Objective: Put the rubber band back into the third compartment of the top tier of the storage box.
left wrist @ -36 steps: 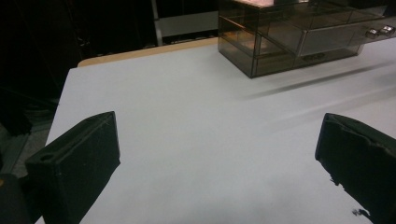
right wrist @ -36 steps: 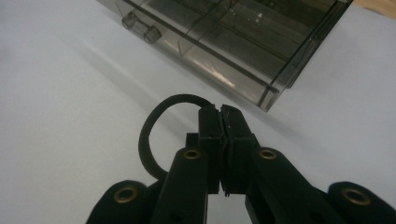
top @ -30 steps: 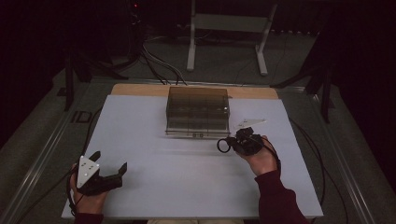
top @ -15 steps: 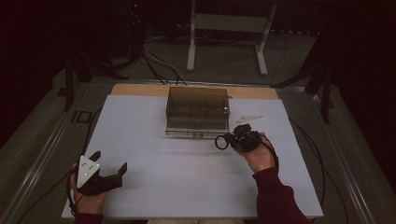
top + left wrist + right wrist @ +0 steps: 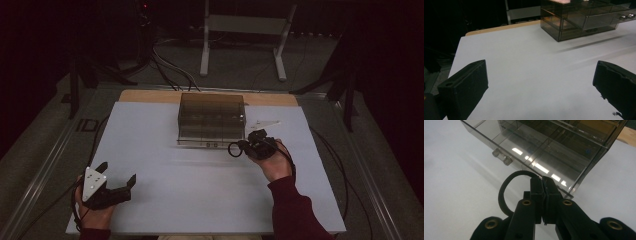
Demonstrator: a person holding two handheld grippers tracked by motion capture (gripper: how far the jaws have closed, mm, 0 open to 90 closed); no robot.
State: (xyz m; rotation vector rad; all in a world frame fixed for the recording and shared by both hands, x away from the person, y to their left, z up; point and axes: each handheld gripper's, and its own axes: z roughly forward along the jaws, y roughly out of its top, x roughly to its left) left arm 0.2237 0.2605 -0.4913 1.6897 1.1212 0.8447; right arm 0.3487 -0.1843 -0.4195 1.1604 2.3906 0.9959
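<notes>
A smoky clear drawer box point(image 5: 211, 119) stands at the far middle of the white table point(image 5: 200, 200). Its bottom drawer point(image 5: 524, 152), with two small clear knobs point(image 5: 502, 157), is pulled slightly out. My right gripper point(image 5: 246, 146) hovers just right of the box's front, shut on a black ring point(image 5: 234, 149). In the right gripper view the jaws point(image 5: 542, 180) are pressed together and the ring point(image 5: 504, 192) loops out to their left, close to the drawer's corner. Near the table's front left corner my left gripper point(image 5: 118, 172) rests open, with only bare table between its jaws point(image 5: 540, 75).
A pale flat scrap point(image 5: 262, 122) lies on the table right of the box. A wooden strip point(image 5: 150, 96) edges the table's far side. Cables point(image 5: 170, 70) and a metal stand point(image 5: 245, 30) are on the dark floor beyond.
My right gripper has crept a little to the left and toward the box front, carrying the black ring. The left gripper has stayed where it was.
</notes>
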